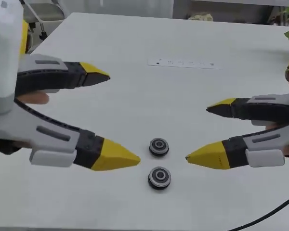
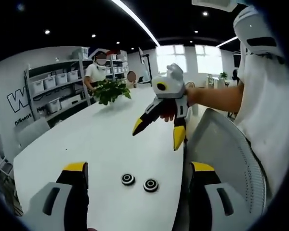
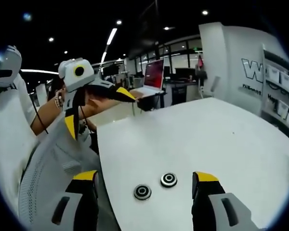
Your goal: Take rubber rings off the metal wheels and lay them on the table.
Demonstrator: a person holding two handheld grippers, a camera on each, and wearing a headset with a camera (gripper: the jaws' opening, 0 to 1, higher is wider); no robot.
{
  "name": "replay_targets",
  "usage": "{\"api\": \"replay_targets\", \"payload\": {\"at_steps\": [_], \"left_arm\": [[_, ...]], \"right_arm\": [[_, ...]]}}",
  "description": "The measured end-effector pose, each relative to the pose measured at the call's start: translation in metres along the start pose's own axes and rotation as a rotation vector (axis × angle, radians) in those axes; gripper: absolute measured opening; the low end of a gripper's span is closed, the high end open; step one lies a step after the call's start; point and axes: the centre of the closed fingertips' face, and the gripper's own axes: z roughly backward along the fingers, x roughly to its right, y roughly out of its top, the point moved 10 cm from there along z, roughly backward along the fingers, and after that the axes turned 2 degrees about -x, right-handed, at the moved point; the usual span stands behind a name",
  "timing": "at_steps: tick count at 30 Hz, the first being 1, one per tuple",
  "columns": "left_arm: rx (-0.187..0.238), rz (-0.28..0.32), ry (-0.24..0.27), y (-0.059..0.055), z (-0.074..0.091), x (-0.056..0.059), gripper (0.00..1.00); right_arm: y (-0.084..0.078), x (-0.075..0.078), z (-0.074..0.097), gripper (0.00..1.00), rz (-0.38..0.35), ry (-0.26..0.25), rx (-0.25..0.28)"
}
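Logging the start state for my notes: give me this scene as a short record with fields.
Surface: white table
Wheels: far wheel and near wheel, lying flat, apart
Rings: rings on both wheels, none laid down
Tongs: left tongs and right tongs open, empty, flanking the wheels
Other: power strip at the far side
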Motion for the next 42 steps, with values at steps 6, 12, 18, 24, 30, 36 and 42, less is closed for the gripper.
{"api": "replay_targets", "payload": {"at_steps": [6, 12, 18, 24, 30, 36, 42], "left_arm": [[-0.020, -0.049, -0.017, 0.007, -0.012, -0.008, 0.82], [0.005, -0.082, -0.056, 0.013, -0.029, -0.012, 0.82], [0.013, -0.084, -0.074, 0.006, -0.048, -0.020, 0.80], [0.032, -0.086, -0.059, -0.009, -0.064, -0.023, 0.69], [0.072, -0.021, -0.008, -0.024, -0.077, -0.023, 0.63], [0.062, 0.041, 0.008, -0.046, -0.086, -0.020, 0.63], [0.003, 0.047, -0.020, -0.064, -0.093, -0.012, 0.62]], "right_arm": [[0.008, 0.012, -0.010, 0.77, 0.003, 0.003, 0.011], [0.011, 0.017, -0.022, 0.73, 0.018, 0.023, 0.013], [0.005, 0.023, -0.032, 0.67, -0.002, 0.032, 0.025], [-0.008, 0.026, -0.040, 0.61, -0.022, 0.054, 0.076], [-0.025, 0.027, -0.048, 0.55, -0.018, 0.087, 0.082], [-0.034, 0.027, -0.053, 0.49, -0.010, 0.080, 0.061], [-0.045, 0.024, -0.059, 0.44, 0.003, 0.083, 0.016]]}}
